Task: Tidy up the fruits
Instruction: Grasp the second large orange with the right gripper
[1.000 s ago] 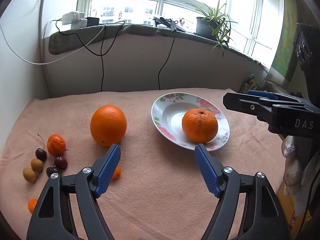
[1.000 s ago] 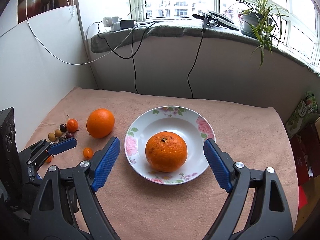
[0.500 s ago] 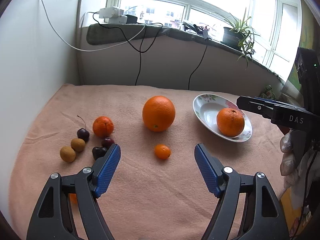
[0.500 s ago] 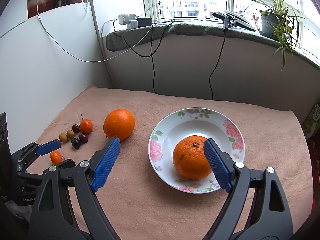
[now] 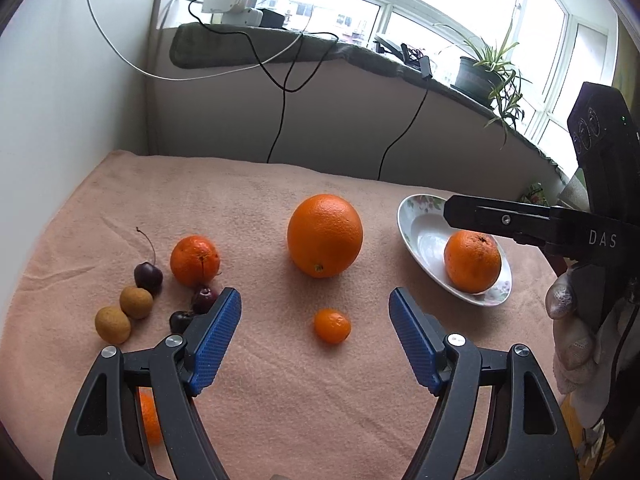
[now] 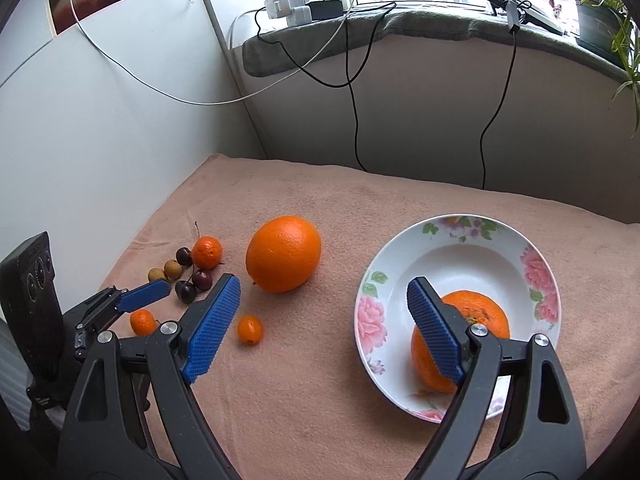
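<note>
Left tool (image 5: 315, 336) wide apart, small kumquat (image 5: 332, 325) on cloth between its fingers.

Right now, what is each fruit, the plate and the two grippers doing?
left gripper: open, empty, above the cloth.
right gripper: open, empty.
flowered plate: upright on the cloth, holding one orange.
orange in plate: resting inside, loose.
big orange: on the cloth, untouched.
tiny orange fruit: on the cloth, between the left gripper's fingers, not touched.
small mandarin: on the cloth beside the cherries.
cherries: loose on the cloth.
</note>
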A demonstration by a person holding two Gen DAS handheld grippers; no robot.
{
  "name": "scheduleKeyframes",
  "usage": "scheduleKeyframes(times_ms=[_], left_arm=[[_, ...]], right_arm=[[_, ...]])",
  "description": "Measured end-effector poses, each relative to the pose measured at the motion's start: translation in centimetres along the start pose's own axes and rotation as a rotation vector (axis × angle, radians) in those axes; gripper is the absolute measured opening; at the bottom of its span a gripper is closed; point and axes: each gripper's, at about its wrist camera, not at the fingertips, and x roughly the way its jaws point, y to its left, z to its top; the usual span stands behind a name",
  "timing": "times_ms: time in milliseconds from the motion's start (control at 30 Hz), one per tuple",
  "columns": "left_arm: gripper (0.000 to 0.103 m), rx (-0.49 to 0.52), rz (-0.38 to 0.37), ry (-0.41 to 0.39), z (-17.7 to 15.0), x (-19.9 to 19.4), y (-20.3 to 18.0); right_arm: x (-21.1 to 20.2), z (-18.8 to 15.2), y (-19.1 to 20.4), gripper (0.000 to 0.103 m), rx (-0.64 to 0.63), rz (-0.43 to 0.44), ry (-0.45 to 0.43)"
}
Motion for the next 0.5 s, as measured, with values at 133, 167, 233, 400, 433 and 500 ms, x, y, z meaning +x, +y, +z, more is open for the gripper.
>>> scheduleKeyframes(times_ms=[133, 167, 233, 400, 433, 500], left_arm=[[0.077, -0.026, -0.031, 0.01, 0.8, 1.2, 0.0], [0.077, -0.033, -0.039, 0.009, 0.9, 1.4, 0.0], [0.077, -0.046, -0.053, 0.012, 1.2, 2.0, 0.2], [0.076, -0.089, -0.07, 0.035, 1.7, 3.7, 0.7], [0.076, -0.094, -0.071, 0.036, 1.8, 4.0, 0.8], [0.076, -0.106, -0.082, 0.038, 2.0, 4.3, 0.9]], right_arm=[[2.1, 1.2, 0.0, 0.088, 0.03, 0.068, 0.048], [2.6, 1.4, 0.1, 0.088, 0.035, 0.085, 0.06], [3.7, 1.9, 0.1, 0.088, 0.049, 0.109, 0.086], [6.1, 3.0, 0.4, 0.088, 0.074, 0.17, 0.136], [6.4, 3.2, 0.5, 0.088, 0.076, 0.182, 0.143], [7.0, 3.6, 0.8, 0.085, 0.067, 0.194, 0.154]])
